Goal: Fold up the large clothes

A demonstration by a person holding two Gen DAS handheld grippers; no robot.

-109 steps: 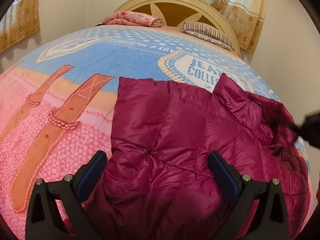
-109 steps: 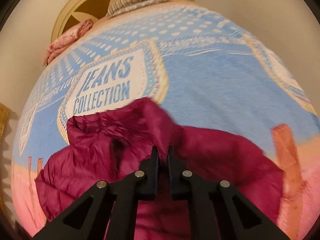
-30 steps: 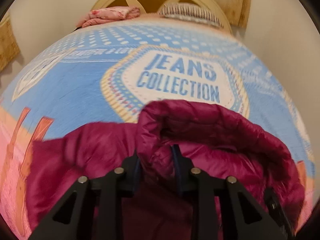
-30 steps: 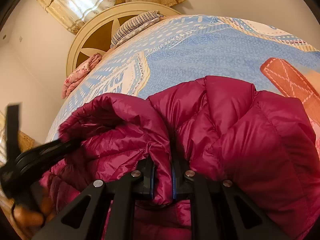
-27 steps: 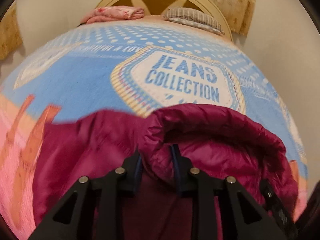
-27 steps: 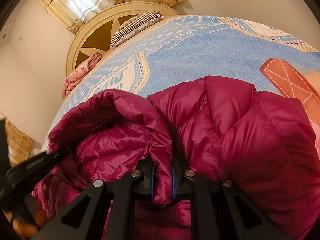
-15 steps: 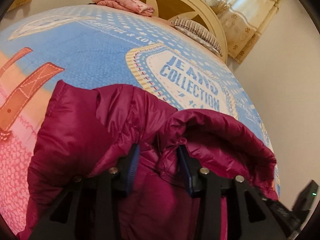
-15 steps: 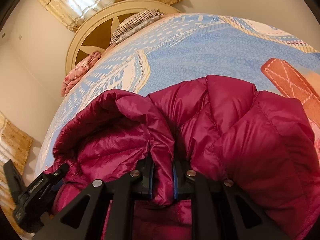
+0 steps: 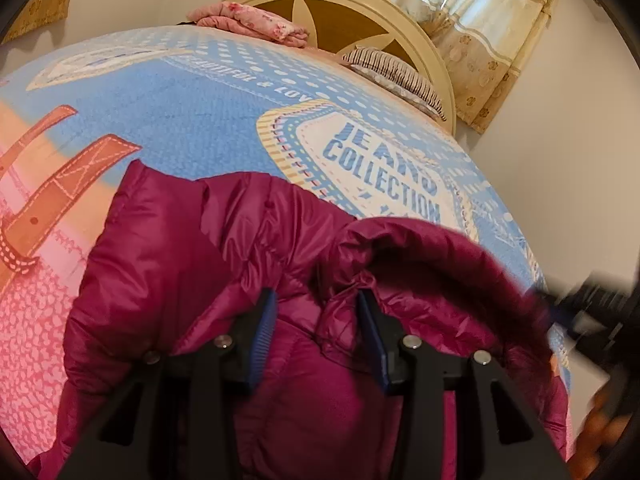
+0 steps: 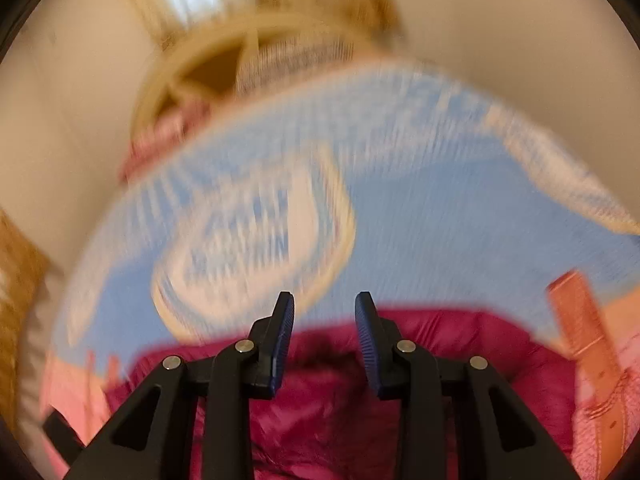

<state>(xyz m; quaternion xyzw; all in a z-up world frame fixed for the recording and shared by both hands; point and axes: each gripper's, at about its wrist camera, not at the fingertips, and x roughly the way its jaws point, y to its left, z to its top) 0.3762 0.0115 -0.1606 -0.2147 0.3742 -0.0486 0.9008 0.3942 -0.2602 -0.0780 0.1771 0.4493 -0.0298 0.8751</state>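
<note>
A magenta puffer jacket [image 9: 192, 264] lies on the bed, its hood [image 9: 432, 256] bunched up at the right. My left gripper [image 9: 316, 320] is open, its blue pads on either side of a fold of the jacket near the hood, not pinching it. In the blurred right wrist view my right gripper [image 10: 325, 320] is open and empty, raised above the jacket [image 10: 332, 412]. The right gripper shows as a dark blur at the right edge of the left wrist view [image 9: 600, 312].
The bed has a blue, pink and orange "JEANS COLLECTION" blanket [image 9: 192, 120]. At its head are a cream headboard [image 9: 352, 12], a folded pink cloth [image 9: 248, 24] and a striped pillow [image 9: 392, 72]. Curtains [image 9: 472, 20] hang at the back right; a wall runs along the bed's right side.
Both grippers have opened and let go of the jacket's hood. The right gripper has lifted and swung away fast, blurring its view. The left gripper has drawn back slightly.
</note>
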